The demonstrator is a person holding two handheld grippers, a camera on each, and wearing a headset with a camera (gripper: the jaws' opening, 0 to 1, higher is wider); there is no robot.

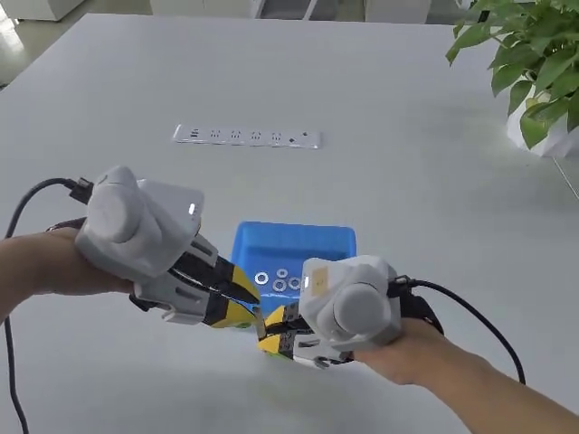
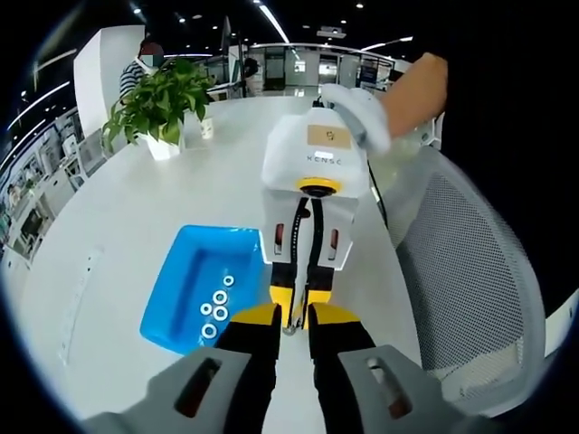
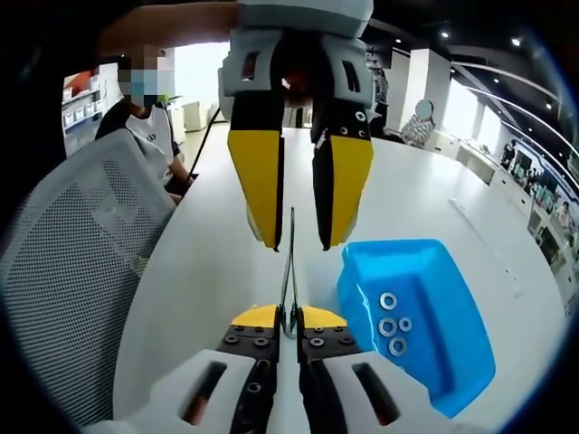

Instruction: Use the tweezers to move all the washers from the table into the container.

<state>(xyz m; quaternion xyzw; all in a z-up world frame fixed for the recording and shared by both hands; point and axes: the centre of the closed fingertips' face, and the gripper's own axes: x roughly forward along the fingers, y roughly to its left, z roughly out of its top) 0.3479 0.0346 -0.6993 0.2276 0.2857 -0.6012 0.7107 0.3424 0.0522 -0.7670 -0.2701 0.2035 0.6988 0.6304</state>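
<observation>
The small silver metal washers (image 1: 280, 286) lay together inside the shallow blue plastic container (image 1: 294, 231) on the white desk (image 1: 407, 136), so the task looked nearly or wholly done. The right gripper (image 3: 288, 318) was clamped on the thin metal tweezers (image 3: 289, 271) just beside the container. The left gripper (image 3: 298, 240) stood open around their tip, not pinching.

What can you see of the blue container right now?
The blue container is a shallow open-topped rectangular tray, rounded corners, low walls, plastic by the look. It sits flat on the white table. Several metal washers lie loose on its floor, clustered near one end; the rest of the floor is bare. The right gripper, shut on the tweezers, sits beside it without touching.
</observation>
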